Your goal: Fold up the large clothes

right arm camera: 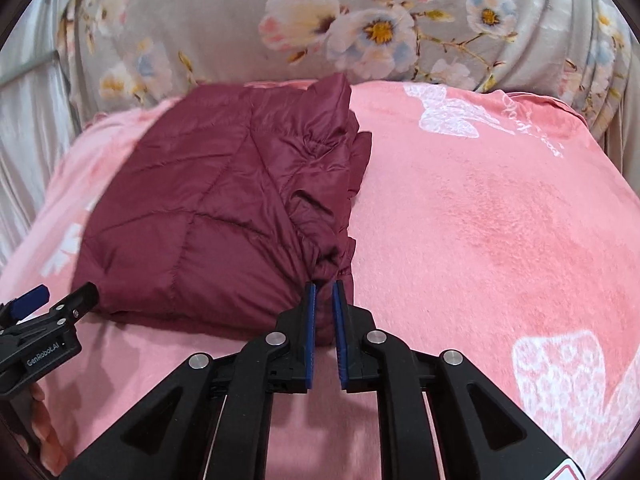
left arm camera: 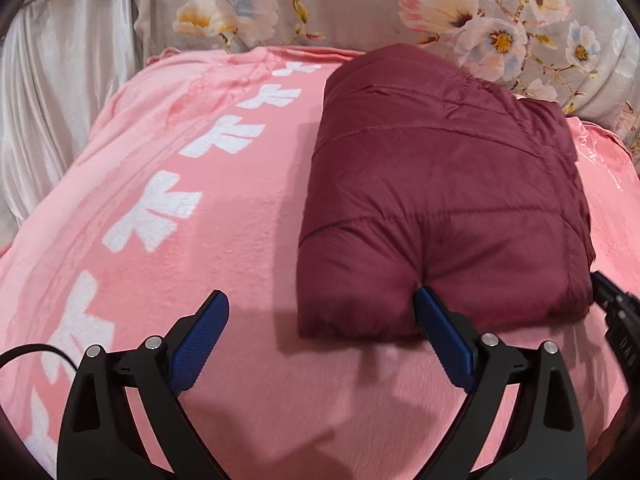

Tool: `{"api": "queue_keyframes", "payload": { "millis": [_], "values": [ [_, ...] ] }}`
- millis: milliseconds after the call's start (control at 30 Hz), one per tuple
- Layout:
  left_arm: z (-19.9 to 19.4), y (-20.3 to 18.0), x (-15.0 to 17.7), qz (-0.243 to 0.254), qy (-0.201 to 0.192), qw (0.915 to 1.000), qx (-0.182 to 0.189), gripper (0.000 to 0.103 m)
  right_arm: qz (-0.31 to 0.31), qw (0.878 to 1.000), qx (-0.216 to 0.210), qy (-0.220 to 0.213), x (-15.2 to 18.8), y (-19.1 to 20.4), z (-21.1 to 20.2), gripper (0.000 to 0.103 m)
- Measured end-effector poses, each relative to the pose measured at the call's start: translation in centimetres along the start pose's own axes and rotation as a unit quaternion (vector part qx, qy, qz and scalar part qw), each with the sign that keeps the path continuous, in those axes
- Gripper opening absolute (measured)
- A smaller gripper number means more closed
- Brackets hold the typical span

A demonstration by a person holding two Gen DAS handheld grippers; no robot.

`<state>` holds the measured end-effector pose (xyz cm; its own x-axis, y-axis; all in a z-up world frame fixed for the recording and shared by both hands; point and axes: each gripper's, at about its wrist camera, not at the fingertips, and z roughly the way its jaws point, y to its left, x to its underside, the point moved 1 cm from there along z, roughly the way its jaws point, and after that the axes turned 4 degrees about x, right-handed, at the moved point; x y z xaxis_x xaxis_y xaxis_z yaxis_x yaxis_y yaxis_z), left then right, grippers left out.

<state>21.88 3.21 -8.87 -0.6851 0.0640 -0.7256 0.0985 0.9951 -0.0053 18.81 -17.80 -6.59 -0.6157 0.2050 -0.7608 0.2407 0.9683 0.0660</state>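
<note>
Only the right wrist view shows the right gripper [right arm camera: 324, 286] pinching the maroon puffer jacket [right arm camera: 216, 208] at its near bunched edge. Left gripper [left arm camera: 322, 312] is spread wide, one pad [left arm camera: 436, 320] touching the folded jacket. Jacket lies on pink blanket [left arm camera: 224, 216]; floral fabric [right arm camera: 224, 12] behind.

A pink blanket [left arm camera: 240, 208] with white bow shapes [left arm camera: 156, 216] covers the bed. Behind it lies a grey flowered quilt [right arm camera: 224, 32], with shiny white curtain fabric [left arm camera: 60, 92] at the left.
</note>
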Motion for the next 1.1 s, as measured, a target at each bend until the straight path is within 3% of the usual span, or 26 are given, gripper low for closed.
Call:
{"api": "queue_keyframes", "payload": {
  "millis": [200, 333, 367, 500, 533, 633, 867, 1100],
  "values": [
    [-3.4, 1.2, -1.0, -0.020, -0.041, 0.9989, 0.002, 0.092, -0.004, 1.000, -0.020, -0.013, -0.5, 0.2, -2.2, 0.011],
    [-3.5, 2.0, -2.3, -0.042, -0.033, 0.9986, 0.000, 0.092, 0.000, 0.999, -0.033, -0.009, 0.1, 0.5, -3.2, 0.013],
    [-3.5, 2.1, -2.2, -0.046, -0.030, 0.9985, 0.006, 0.091, -0.001, 0.999, -0.036, -0.013, 0.5, 0.8, -3.7, 0.016],
    [-3.9, 1.0, -0.4, -0.038, -0.032, 0.9988, 0.005, 0.093, -0.034, 0.998, -0.018, -0.040, 2.7, 2.1, -5.3, 0.049],
    [-4.0, 0.6, 0.2, -0.034, -0.032, 0.9989, 0.003, 0.095, -0.043, 0.998, -0.010, -0.047, 3.2, 2.3, -5.7, 0.052],
    [-4.1, -0.6, 2.2, -0.028, -0.032, 0.9991, 0.005, 0.095, -0.062, 0.996, 0.008, -0.062, 4.7, 2.9, -6.7, 0.054],
    [-5.6, -2.5, 5.4, -0.011, -0.057, 0.9983, 0.011, 0.095, -0.039, 0.997, 0.017, -0.071, 6.1, 2.3, -7.7, 0.055],
    [-6.6, -2.8, 5.9, -0.011, -0.081, 0.9966, -0.007, 0.095, -0.043, 0.997, 0.021, -0.053, 6.5, 2.4, -7.1, 0.055]
  ]
}}
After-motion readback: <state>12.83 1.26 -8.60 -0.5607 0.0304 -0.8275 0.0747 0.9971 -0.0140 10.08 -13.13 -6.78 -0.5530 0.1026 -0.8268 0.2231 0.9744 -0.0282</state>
